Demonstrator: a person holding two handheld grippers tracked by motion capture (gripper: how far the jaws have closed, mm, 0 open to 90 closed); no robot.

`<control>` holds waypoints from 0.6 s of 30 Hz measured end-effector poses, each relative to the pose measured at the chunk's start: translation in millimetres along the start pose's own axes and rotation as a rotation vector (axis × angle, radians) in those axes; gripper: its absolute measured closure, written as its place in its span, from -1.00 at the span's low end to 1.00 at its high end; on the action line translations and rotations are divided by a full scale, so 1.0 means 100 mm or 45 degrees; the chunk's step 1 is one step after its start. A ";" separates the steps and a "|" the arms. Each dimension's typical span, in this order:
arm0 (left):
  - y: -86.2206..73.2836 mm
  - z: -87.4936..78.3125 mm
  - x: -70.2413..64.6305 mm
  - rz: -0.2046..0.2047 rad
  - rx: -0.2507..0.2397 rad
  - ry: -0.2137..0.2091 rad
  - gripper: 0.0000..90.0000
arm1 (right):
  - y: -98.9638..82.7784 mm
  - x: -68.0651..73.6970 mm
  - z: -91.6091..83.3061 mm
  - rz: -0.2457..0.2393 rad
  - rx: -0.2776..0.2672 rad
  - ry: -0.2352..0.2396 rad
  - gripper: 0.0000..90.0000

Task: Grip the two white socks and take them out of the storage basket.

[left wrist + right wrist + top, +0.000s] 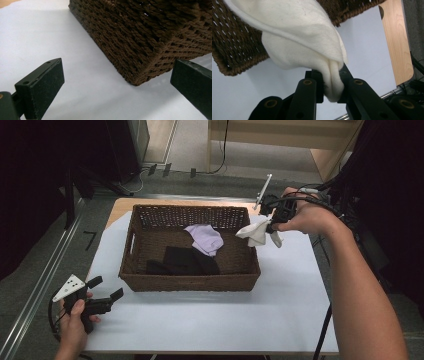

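Right gripper has its fingers pinched on a white cloth just beside the basket. Left gripper hangs wide open, holding nothing.

basket: dark brown weave | cloth held: cream white | cloths in basket: lilac, black | table sheet: white

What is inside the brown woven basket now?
Inside the basket lie a lilac cloth and a black cloth. Anything under them is covered.

lab/recording room | black curtains; floor cables; white-covered table; wooden bench
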State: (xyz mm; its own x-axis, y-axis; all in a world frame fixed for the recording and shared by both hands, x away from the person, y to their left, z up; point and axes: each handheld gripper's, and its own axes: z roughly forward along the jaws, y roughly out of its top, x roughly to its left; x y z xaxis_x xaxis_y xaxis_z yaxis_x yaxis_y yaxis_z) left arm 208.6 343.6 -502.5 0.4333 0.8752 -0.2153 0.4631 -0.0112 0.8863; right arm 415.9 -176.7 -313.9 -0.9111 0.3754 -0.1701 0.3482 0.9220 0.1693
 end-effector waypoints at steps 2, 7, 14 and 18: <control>0.00 0.00 0.00 -0.004 -0.001 0.000 -1.00 | -0.04 -0.01 0.00 0.009 0.002 -0.002 0.81; 0.00 0.00 0.00 -0.005 0.000 0.000 -1.00 | -0.17 -0.05 0.02 0.031 0.015 -0.009 0.81; 0.00 0.00 0.00 -0.004 0.003 0.002 -1.00 | -0.33 -0.08 0.14 0.058 0.037 -0.002 0.81; 0.00 0.00 0.00 -0.003 0.005 0.002 -1.00 | -0.40 -0.10 0.24 0.064 0.046 0.006 0.81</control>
State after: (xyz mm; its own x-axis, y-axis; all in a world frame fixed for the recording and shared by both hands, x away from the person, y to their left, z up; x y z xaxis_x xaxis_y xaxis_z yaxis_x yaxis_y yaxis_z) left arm 208.2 343.8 -502.5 0.4312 0.8758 -0.2170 0.4672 -0.0110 0.8841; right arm 416.4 -215.4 -341.8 -0.8933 0.4209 -0.1575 0.4013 0.9049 0.1421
